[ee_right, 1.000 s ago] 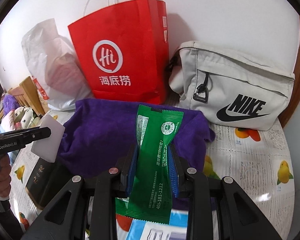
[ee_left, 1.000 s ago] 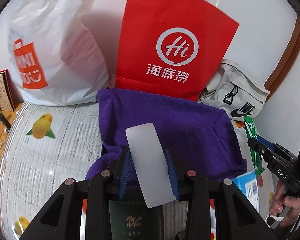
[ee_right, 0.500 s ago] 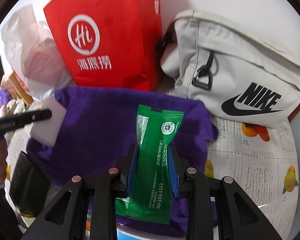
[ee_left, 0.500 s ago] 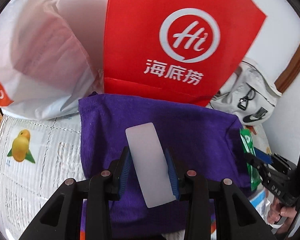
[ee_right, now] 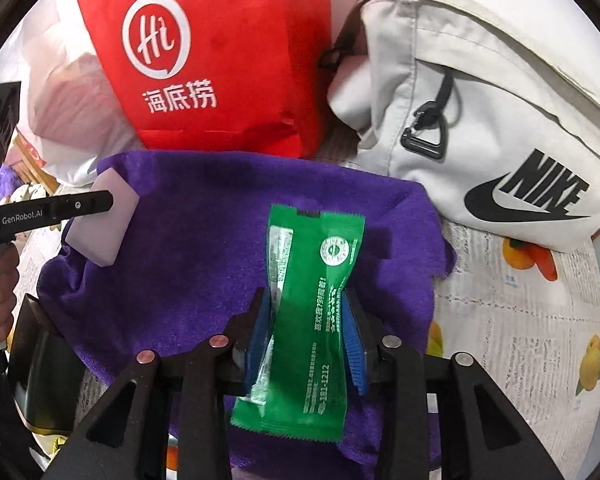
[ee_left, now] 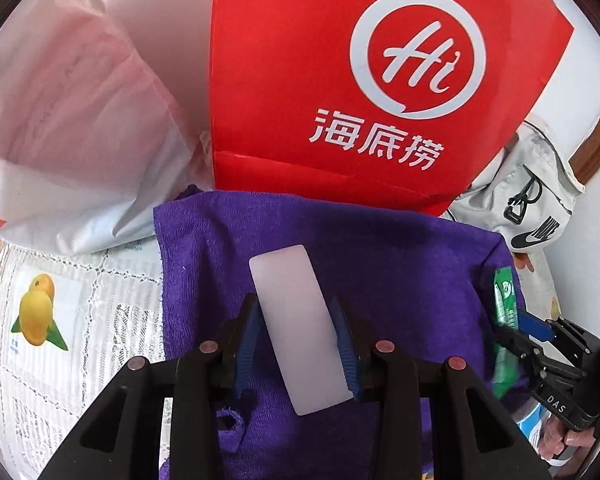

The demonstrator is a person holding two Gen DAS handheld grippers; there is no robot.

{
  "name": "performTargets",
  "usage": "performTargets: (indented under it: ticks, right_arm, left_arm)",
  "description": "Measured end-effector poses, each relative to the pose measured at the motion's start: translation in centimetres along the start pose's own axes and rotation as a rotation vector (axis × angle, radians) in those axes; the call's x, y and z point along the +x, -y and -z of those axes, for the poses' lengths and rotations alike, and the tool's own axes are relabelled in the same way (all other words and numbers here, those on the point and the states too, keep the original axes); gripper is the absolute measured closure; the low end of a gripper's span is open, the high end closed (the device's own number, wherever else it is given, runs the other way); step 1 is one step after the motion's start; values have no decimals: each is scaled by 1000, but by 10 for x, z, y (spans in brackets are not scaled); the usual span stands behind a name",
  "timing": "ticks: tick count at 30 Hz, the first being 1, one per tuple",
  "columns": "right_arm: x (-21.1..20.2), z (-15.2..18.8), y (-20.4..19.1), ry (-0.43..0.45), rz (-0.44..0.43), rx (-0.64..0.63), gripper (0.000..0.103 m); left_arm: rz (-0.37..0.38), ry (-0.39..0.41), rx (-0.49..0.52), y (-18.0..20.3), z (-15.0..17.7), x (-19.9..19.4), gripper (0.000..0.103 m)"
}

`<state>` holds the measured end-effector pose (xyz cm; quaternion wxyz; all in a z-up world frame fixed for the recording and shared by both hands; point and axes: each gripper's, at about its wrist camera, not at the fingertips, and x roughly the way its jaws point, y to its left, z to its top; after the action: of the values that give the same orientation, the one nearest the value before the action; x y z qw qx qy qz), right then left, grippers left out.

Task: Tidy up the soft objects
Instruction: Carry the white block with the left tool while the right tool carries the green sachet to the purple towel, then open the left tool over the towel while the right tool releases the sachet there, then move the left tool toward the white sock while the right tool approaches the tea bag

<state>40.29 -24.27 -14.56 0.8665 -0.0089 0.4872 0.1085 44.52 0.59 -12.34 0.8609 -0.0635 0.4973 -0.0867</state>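
Note:
My left gripper (ee_left: 296, 312) is shut on a white sponge block (ee_left: 296, 320) and holds it over a purple towel (ee_left: 400, 272) spread on the table. The block and the left gripper also show at the left of the right wrist view (ee_right: 104, 220). My right gripper (ee_right: 306, 308) is shut on a green snack packet (ee_right: 308, 320) over the same towel (ee_right: 188, 248). The right gripper with its packet (ee_left: 504, 312) shows at the right edge of the left wrist view.
A red paper bag (ee_left: 360, 80) stands behind the towel, a white plastic bag (ee_left: 72, 120) to its left, a white Nike pouch (ee_right: 480, 120) to its right. A fruit-print tablecloth (ee_right: 520, 320) covers the table. A dark box (ee_right: 40, 368) lies at the towel's left.
Both grippers have moved forward over the purple towel, closer to the red bag and the Nike pouch. Each still holds its object.

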Motion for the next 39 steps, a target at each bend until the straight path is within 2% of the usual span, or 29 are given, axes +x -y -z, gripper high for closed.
performTargets:
  ticks: [2, 4, 7, 12, 17, 21, 24, 34, 39]
  right_arm:
    - [-5, 0, -1, 16, 4, -2, 56]
    - [-10, -1, -1, 29, 7, 9, 48]
    - [-22, 0, -2, 55, -4, 27, 45]
    - [-45, 6, -7, 127, -4, 40, 35]
    - [-73, 19, -16, 159, -7, 25, 35]
    - [-92, 35, -29, 176, -13, 5, 35]
    - [-110, 55, -37, 181, -37, 5, 35]
    - [-163, 133, -57, 205, -98, 27, 35]
    - [-180, 175, -70, 191, -177, 27, 35]
  left_arm:
    - [0, 6, 2, 1, 0, -2, 62]
    - [-1, 10, 1, -1, 1, -5, 50]
    - [5, 30, -3, -1, 3, -15, 42]
    - [-26, 52, -9, -4, 10, -38, 41]
    - [-56, 118, 7, -6, 28, -72, 41]
    - [-58, 133, 21, -3, 46, -99, 41]
    - [-50, 113, 25, 0, 63, -114, 41]
    - [-35, 118, 28, 9, 135, -157, 41]
    - [-25, 104, 28, 8, 176, -171, 41]
